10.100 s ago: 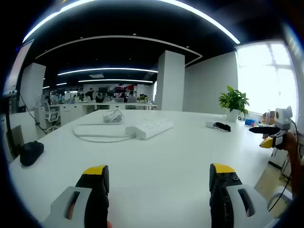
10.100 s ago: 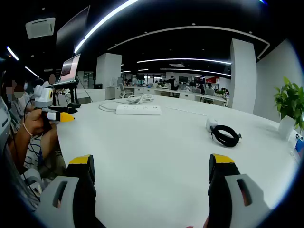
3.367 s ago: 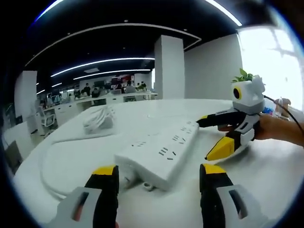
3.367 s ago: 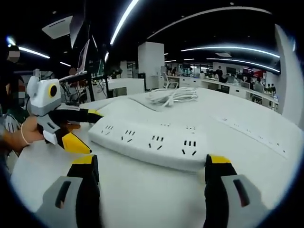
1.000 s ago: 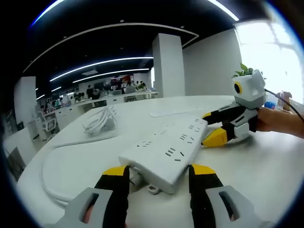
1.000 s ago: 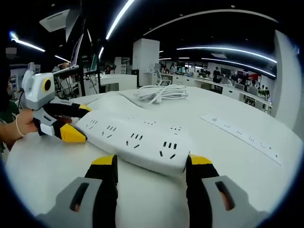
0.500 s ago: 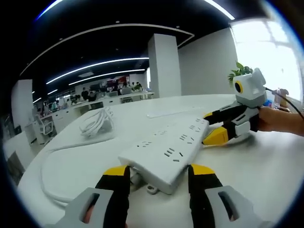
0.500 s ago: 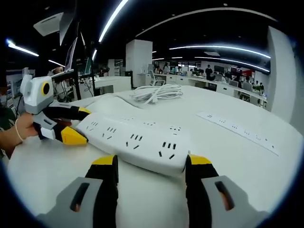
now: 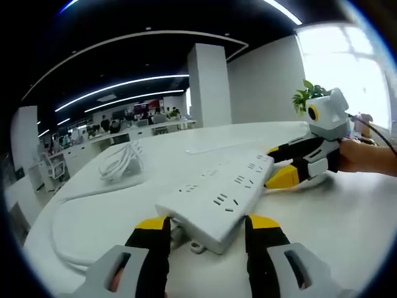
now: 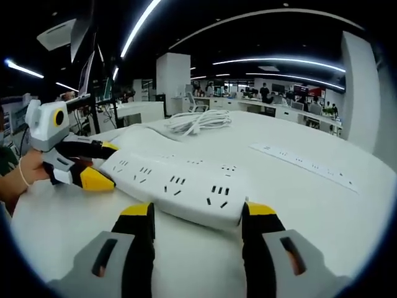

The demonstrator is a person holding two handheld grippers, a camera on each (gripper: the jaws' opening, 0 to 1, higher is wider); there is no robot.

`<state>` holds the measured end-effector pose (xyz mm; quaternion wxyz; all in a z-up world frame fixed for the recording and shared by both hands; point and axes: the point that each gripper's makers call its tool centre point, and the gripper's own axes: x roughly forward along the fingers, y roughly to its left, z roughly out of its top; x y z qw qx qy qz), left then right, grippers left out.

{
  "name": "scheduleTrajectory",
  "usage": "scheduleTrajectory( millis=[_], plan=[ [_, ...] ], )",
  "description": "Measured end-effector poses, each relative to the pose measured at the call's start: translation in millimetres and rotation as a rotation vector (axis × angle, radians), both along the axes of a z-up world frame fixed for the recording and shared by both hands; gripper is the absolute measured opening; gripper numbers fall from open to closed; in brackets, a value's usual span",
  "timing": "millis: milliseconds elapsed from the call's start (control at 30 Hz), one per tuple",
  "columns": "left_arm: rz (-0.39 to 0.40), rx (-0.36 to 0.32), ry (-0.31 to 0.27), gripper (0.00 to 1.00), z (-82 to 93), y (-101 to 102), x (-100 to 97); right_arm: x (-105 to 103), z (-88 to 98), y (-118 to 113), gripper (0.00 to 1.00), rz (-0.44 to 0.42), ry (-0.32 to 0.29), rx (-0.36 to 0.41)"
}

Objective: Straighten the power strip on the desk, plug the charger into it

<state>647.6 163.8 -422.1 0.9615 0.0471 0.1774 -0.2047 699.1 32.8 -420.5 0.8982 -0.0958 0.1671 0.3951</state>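
Note:
A long white power strip (image 9: 218, 194) lies slanted on the white desk (image 9: 347, 217), held at both ends. In the left gripper view my left gripper (image 9: 208, 223) is shut on its near end, where the cord comes out. My right gripper (image 9: 268, 167) comes in from the right, held by a hand, and clamps the far end. In the right gripper view the power strip (image 10: 177, 181) runs away to the left. There my right gripper (image 10: 198, 211) is shut on the near end, and my left gripper (image 10: 114, 166) grips the far one.
The strip's white cord (image 9: 59, 233) loops to a coiled bundle (image 9: 121, 162), seen again as a cable coil (image 10: 200, 121). A second flat power strip (image 10: 304, 164) lies further back. A potted plant (image 9: 305, 98) and a raised laptop (image 10: 90, 68) stand at the desk edges.
Both grippers stay clamped on the strip's ends. The room behind has slid sideways in both views, so grippers and strip have turned a little together over the desk.

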Motion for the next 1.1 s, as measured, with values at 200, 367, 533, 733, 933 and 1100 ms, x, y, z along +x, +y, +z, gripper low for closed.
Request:
scheduleTrajectory(
  millis=[200, 367, 533, 733, 933, 1100],
  plan=[
    [-0.027, -0.014, 0.002, 0.48, 0.6, -3.3, 0.9, -3.1, 0.3, -5.8, 0.55, -0.032, 0.003, 0.015],
    [-0.041, -0.021, 0.004, 0.47, 0.8, -5.5, 1.4, -4.9, 0.5, -8.4, 0.55, -0.054, 0.006, 0.025],
    [-0.058, -0.025, 0.006, 0.47, 1.1, -6.9, 2.5, -6.5, 0.1, -11.5, 0.54, -0.070, 0.006, 0.016],
    [-0.082, -0.025, 0.007, 0.46, 1.2, -9.9, 2.9, -11.3, -0.9, -16.3, 0.53, -0.094, 0.002, -0.003],
    [-0.107, -0.025, 0.006, 0.46, 1.3, -14.4, 3.5, -14.5, -0.8, -21.9, 0.53, -0.126, 0.004, -0.001],
    [-0.128, -0.023, 0.007, 0.46, 1.4, -19.2, 3.7, -16.6, 0.3, -28.6, 0.53, -0.150, 0.019, 0.006]
  ],
)
